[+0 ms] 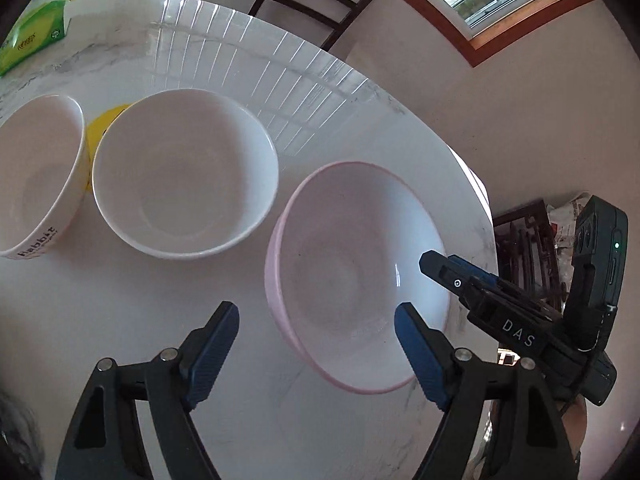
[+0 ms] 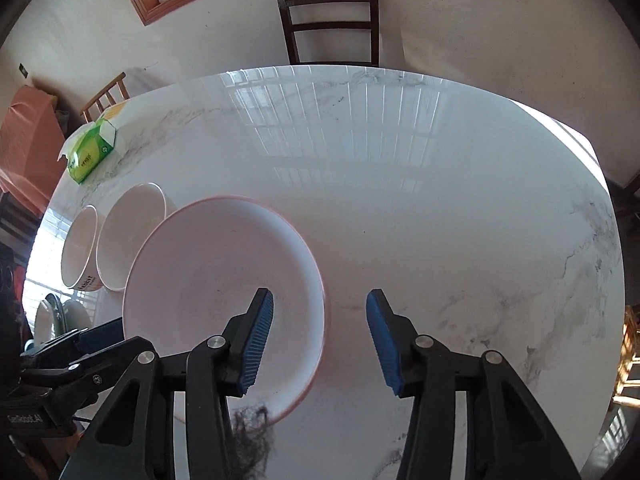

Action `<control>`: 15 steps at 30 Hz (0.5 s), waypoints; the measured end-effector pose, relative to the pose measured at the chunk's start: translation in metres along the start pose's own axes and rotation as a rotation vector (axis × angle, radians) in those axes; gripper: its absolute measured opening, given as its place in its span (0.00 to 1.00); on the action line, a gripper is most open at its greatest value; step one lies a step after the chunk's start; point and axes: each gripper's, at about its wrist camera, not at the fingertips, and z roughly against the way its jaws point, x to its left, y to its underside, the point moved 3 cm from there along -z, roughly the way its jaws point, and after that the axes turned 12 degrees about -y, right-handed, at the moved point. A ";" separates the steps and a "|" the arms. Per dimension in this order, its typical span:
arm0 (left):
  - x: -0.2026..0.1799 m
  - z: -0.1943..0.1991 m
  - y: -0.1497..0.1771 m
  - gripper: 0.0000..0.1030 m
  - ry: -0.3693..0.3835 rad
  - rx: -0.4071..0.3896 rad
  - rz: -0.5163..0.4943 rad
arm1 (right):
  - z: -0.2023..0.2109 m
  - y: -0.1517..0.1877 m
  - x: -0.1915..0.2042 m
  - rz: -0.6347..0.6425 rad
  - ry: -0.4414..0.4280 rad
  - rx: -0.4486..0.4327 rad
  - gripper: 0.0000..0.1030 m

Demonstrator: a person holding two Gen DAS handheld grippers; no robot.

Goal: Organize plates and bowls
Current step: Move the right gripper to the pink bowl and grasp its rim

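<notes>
A wide pink-rimmed bowl [image 1: 352, 276] sits on the white marble table [image 1: 208, 360]; it also shows in the right wrist view [image 2: 216, 280]. A plain white bowl [image 1: 184, 172] stands left of it, and a white bowl with "habbit" lettering [image 1: 36, 176] further left. Both show in the right wrist view, the plain one [image 2: 128, 232] and the lettered one [image 2: 80, 252]. My left gripper [image 1: 316, 320] is open, its jaws straddling the pink bowl's near-left rim. My right gripper [image 2: 320, 308] is open, straddling the bowl's right rim; it also shows in the left wrist view [image 1: 448, 276].
A yellow object [image 1: 104, 124] peeks out behind the two white bowls. A green tissue pack [image 2: 92, 152] lies at the table's far left. A dark chair [image 2: 332, 16] stands beyond the far edge. The table's right edge [image 1: 480, 200] is close to the pink bowl.
</notes>
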 end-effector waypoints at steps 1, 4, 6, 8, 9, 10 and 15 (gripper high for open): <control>0.001 -0.004 0.000 0.54 -0.005 0.015 -0.010 | -0.003 0.000 0.000 0.007 0.014 0.007 0.27; 0.005 -0.014 0.004 0.25 -0.071 0.021 -0.041 | -0.010 0.002 -0.001 0.027 0.058 0.008 0.10; 0.010 -0.011 0.007 0.24 -0.071 0.012 -0.049 | -0.008 0.004 -0.003 0.026 0.060 -0.005 0.10; 0.016 -0.007 0.010 0.23 -0.073 0.010 -0.042 | -0.003 0.009 -0.002 0.011 0.020 -0.001 0.10; 0.019 -0.005 0.012 0.22 -0.072 0.008 -0.044 | -0.001 0.013 -0.001 0.007 0.009 -0.001 0.09; 0.023 -0.002 0.016 0.21 -0.069 0.011 -0.043 | 0.003 0.017 0.002 0.007 0.002 0.000 0.09; 0.040 0.025 0.042 0.21 -0.050 0.017 -0.042 | 0.027 0.046 0.031 0.029 -0.040 -0.002 0.10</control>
